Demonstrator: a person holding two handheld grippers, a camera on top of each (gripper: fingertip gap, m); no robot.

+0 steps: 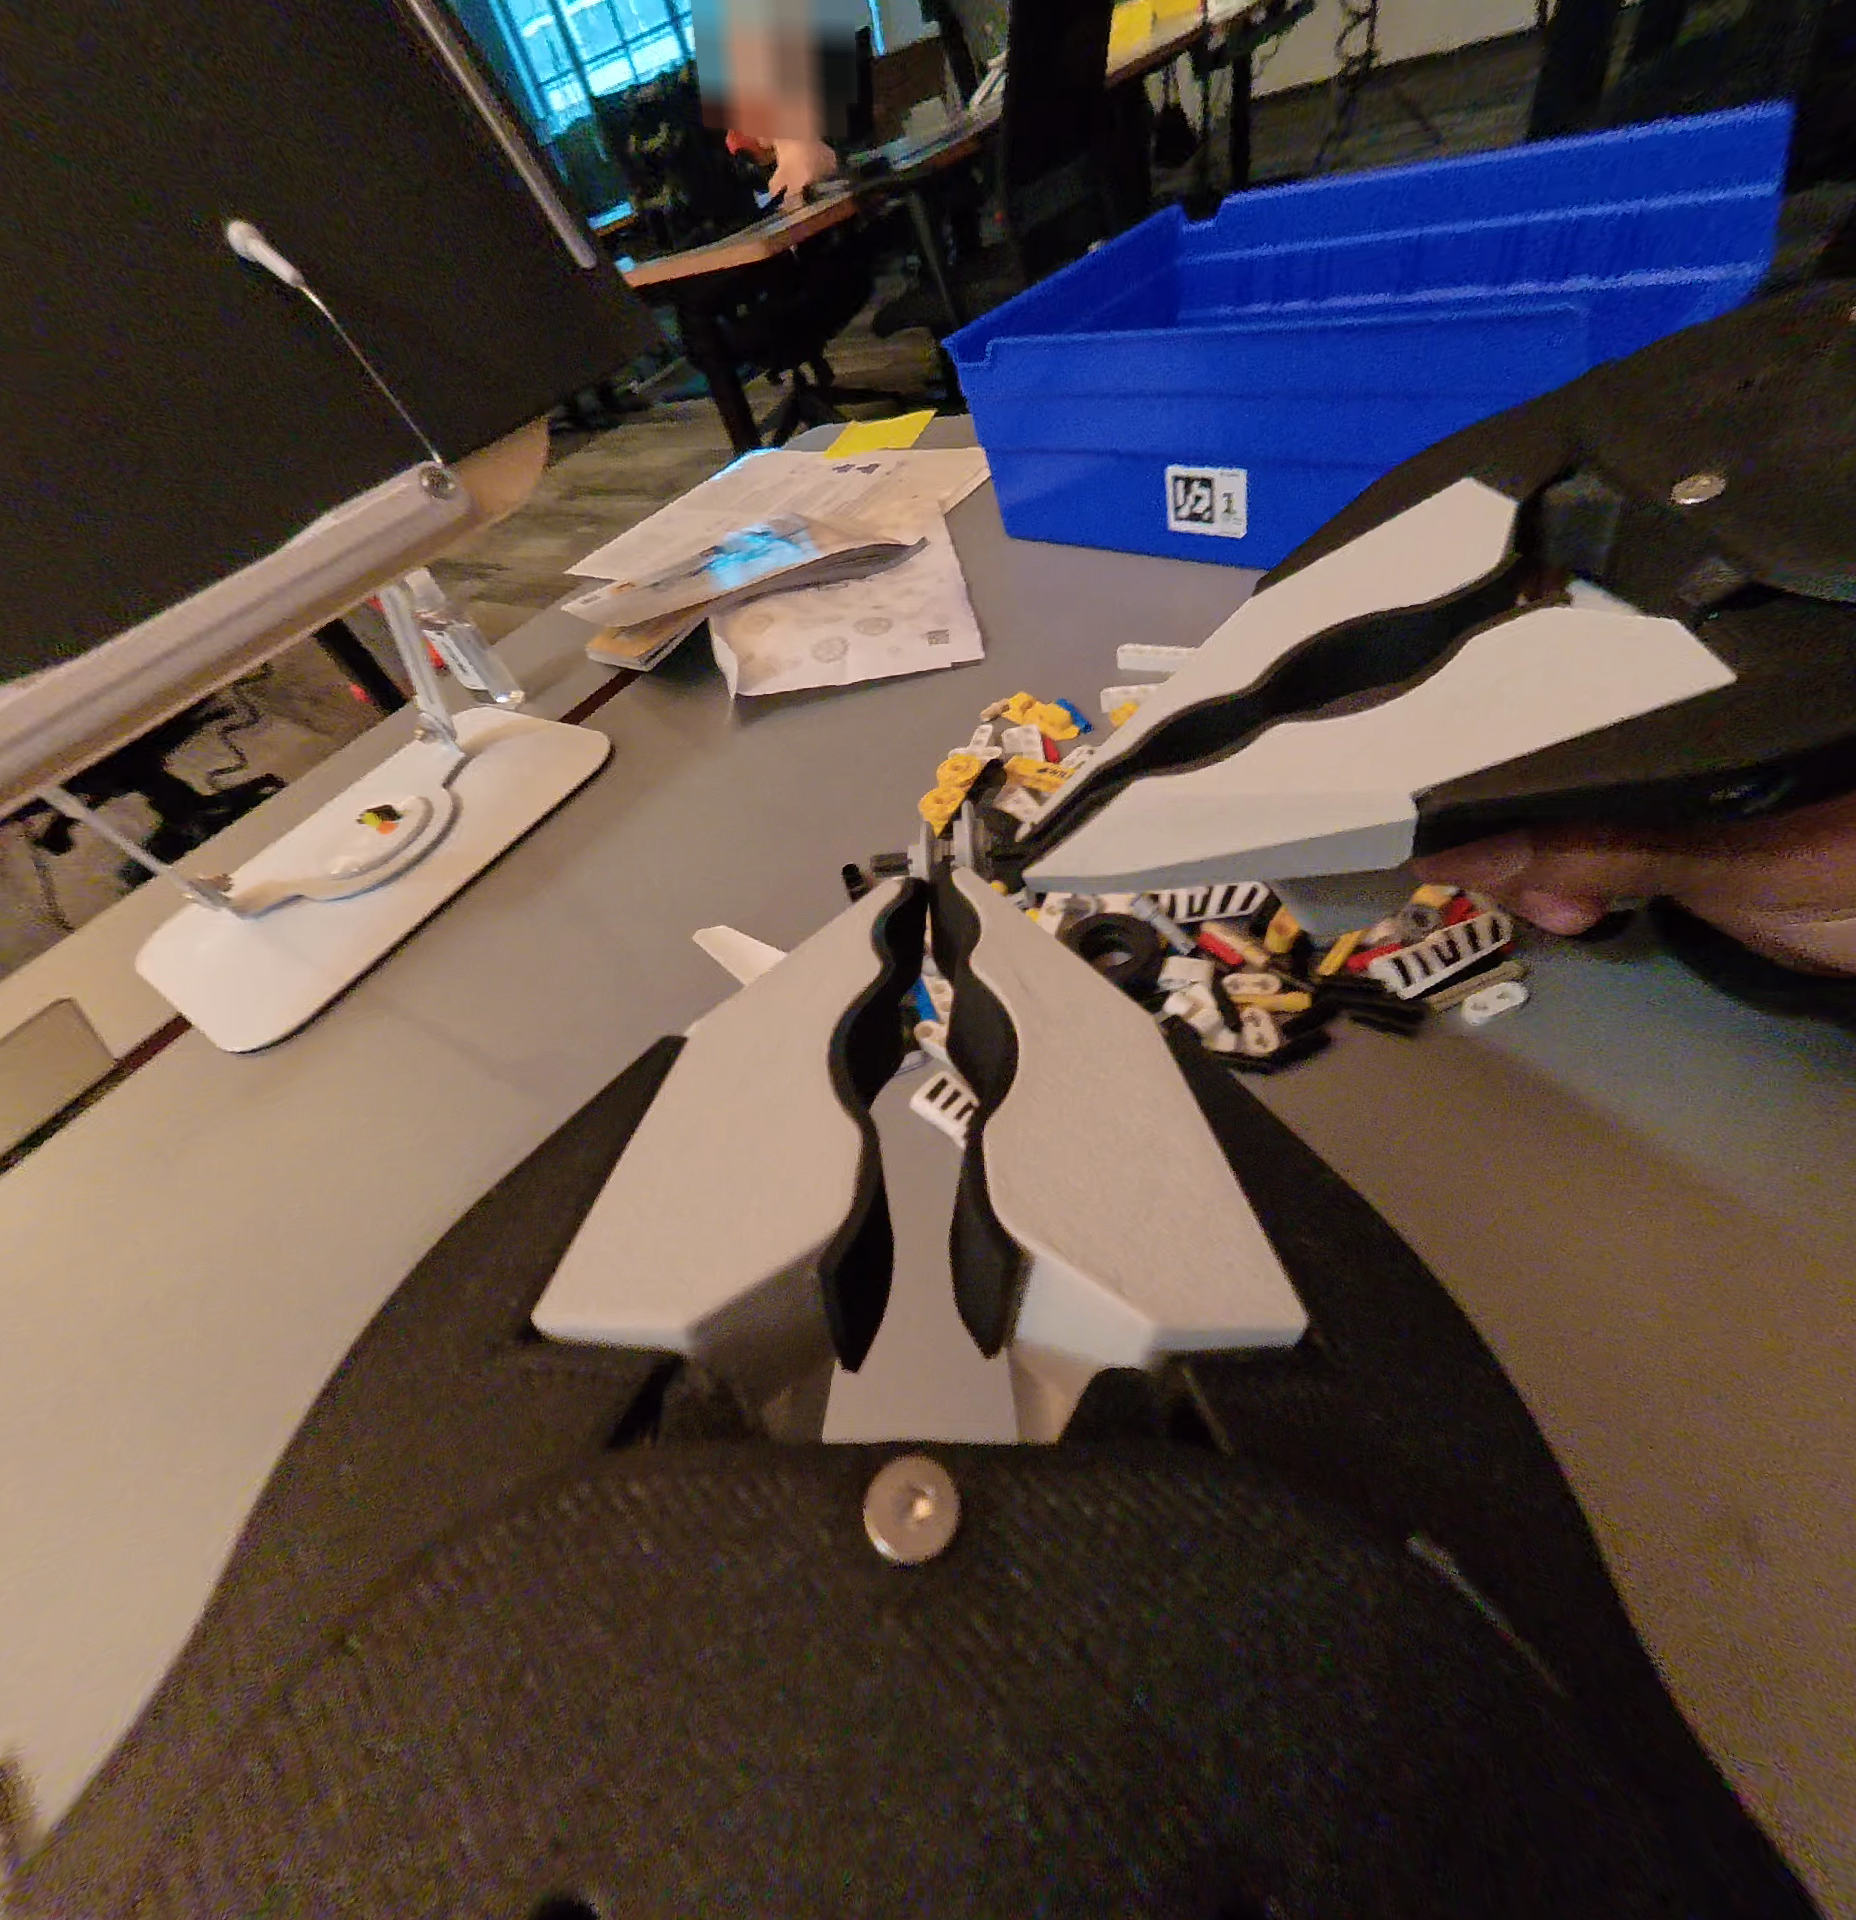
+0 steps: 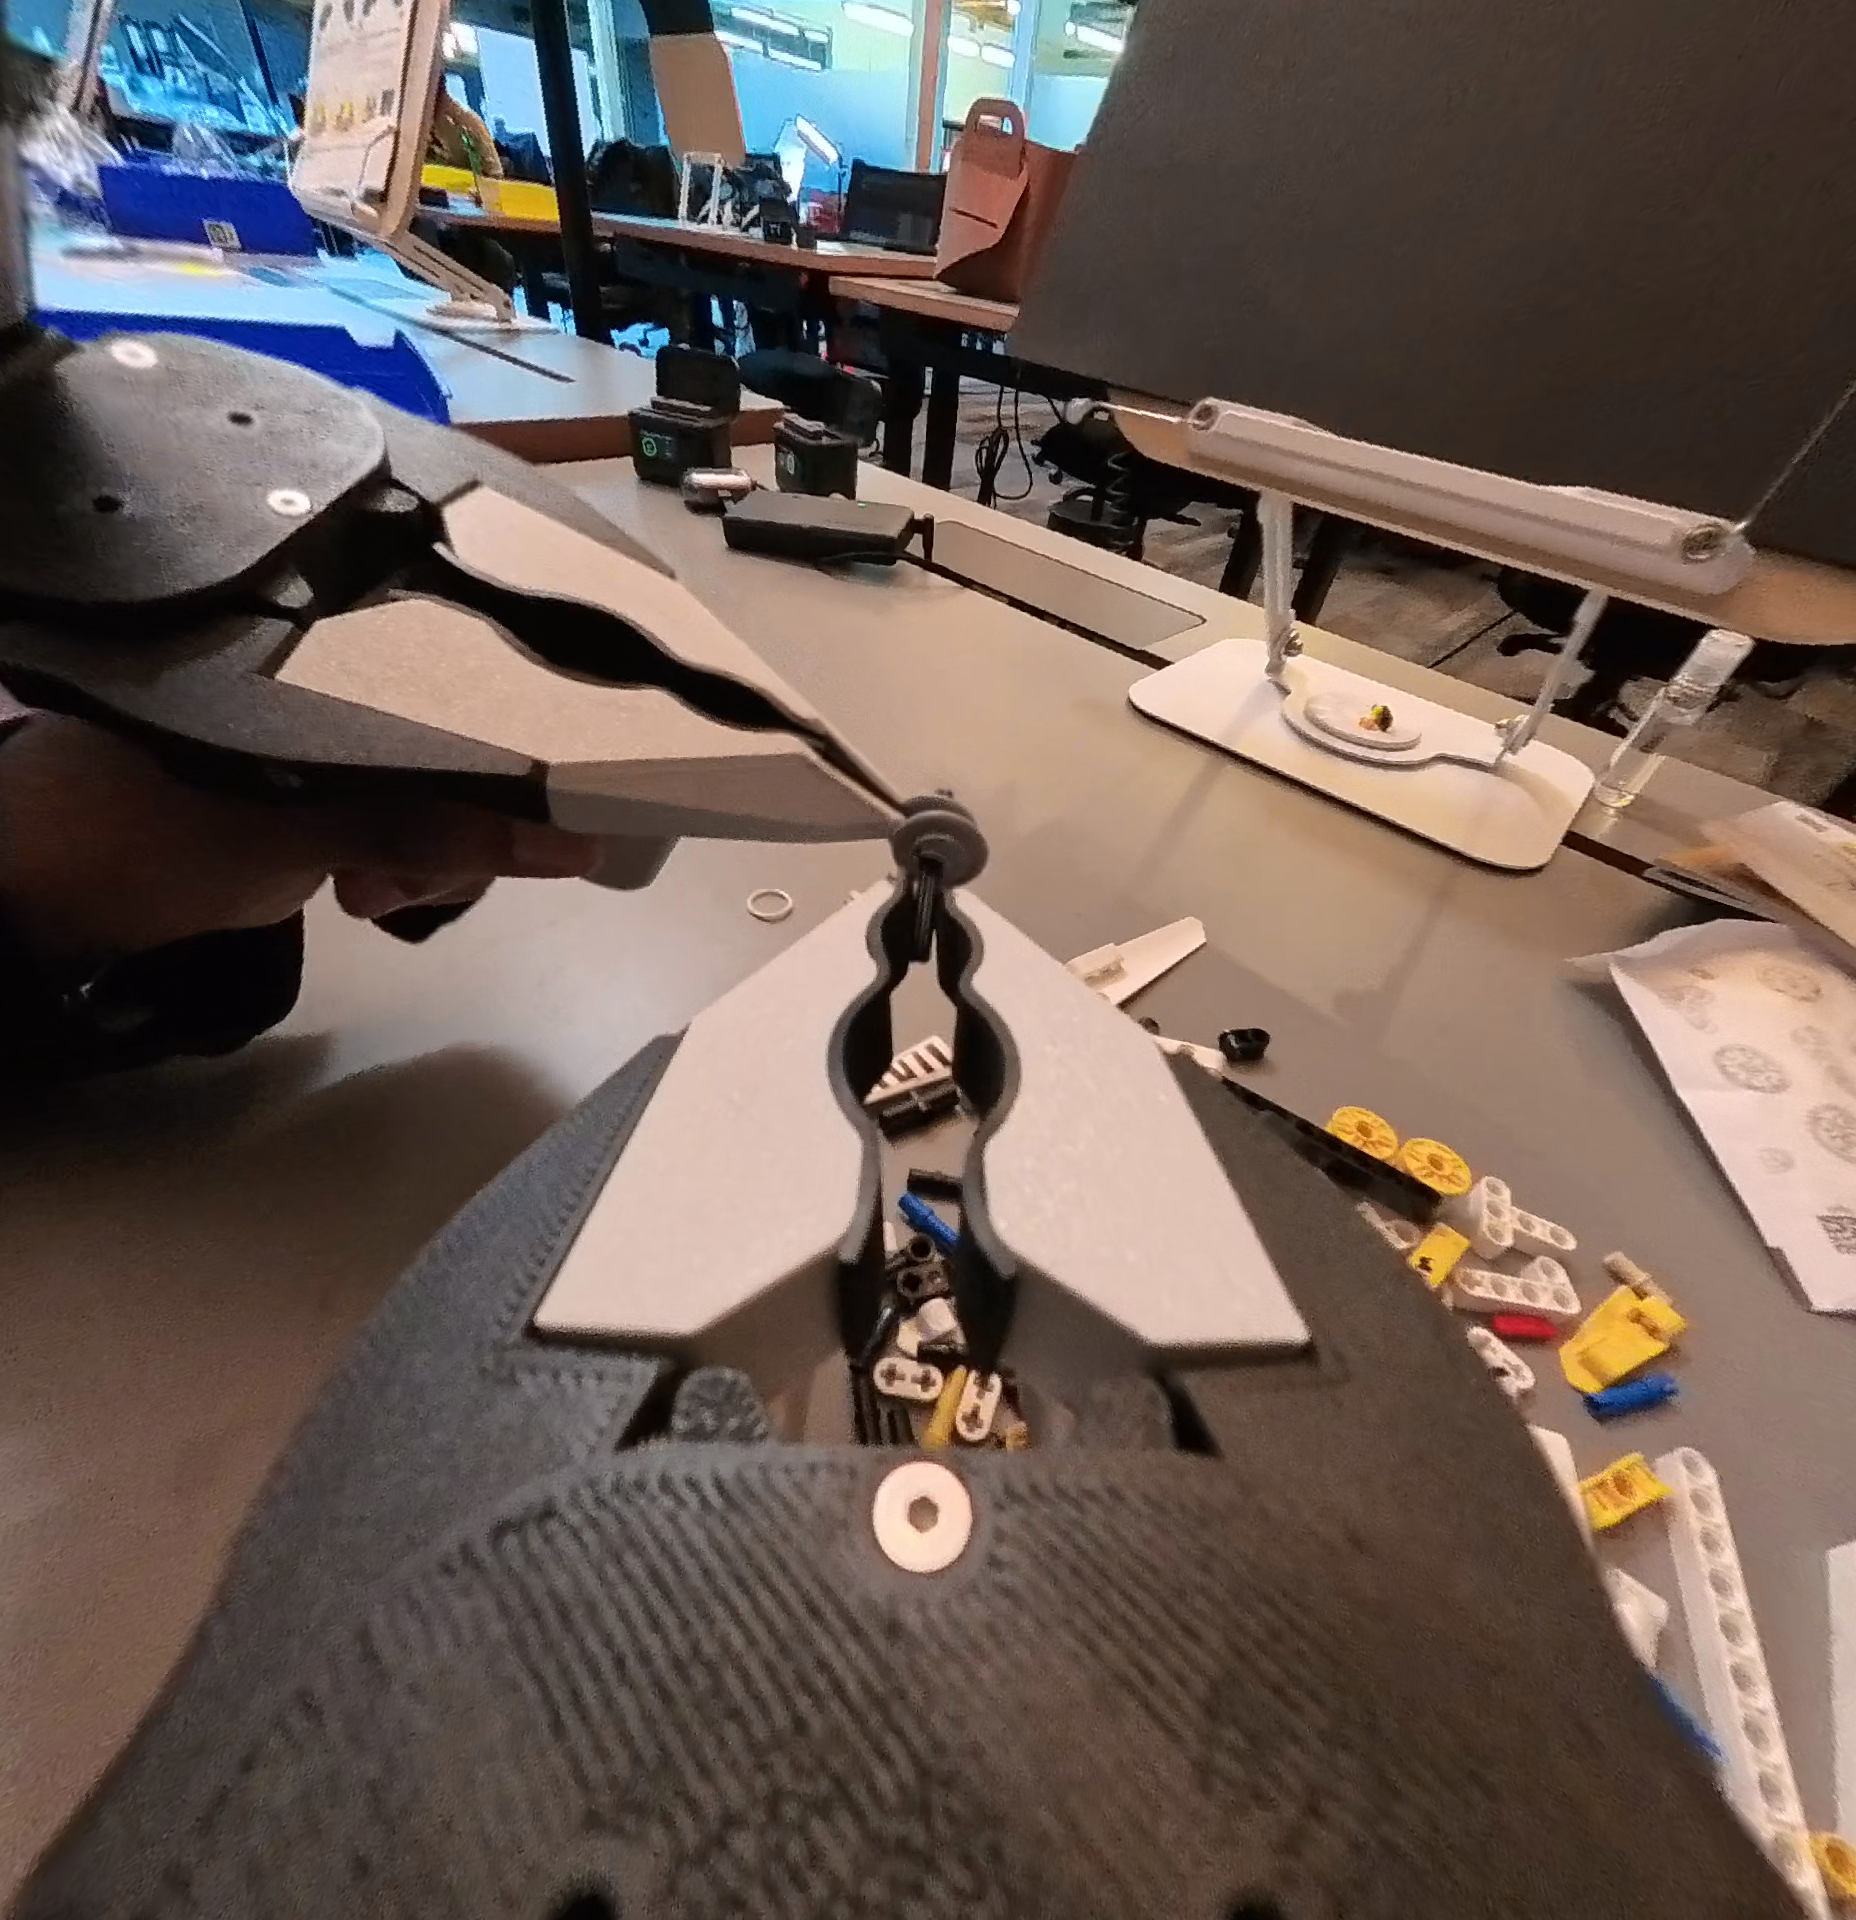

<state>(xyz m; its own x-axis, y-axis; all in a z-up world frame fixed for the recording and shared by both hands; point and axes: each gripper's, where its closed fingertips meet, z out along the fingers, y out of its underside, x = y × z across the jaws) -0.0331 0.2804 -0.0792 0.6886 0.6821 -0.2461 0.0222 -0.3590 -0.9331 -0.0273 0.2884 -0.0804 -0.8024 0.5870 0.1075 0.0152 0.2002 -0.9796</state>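
I am holding a small grey wheel assembly [image 2: 939, 831] mid-frame, left gripper [image 1: 929, 883] clamped on its rim and right gripper [image 2: 922, 925] clamped on its black piece, with the brick pile [image 1: 1246, 966] lying unsorted.

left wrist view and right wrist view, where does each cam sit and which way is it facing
Left wrist view: sits on the left gripper, looks along shut fingers toward the brick pile and blue bin; the right gripper and a hand show.
Right wrist view: sits on the right gripper, looks toward the white stand base; the left gripper shows.
Shared: a small grey wheel piece pinched between both grippers, the grey table.
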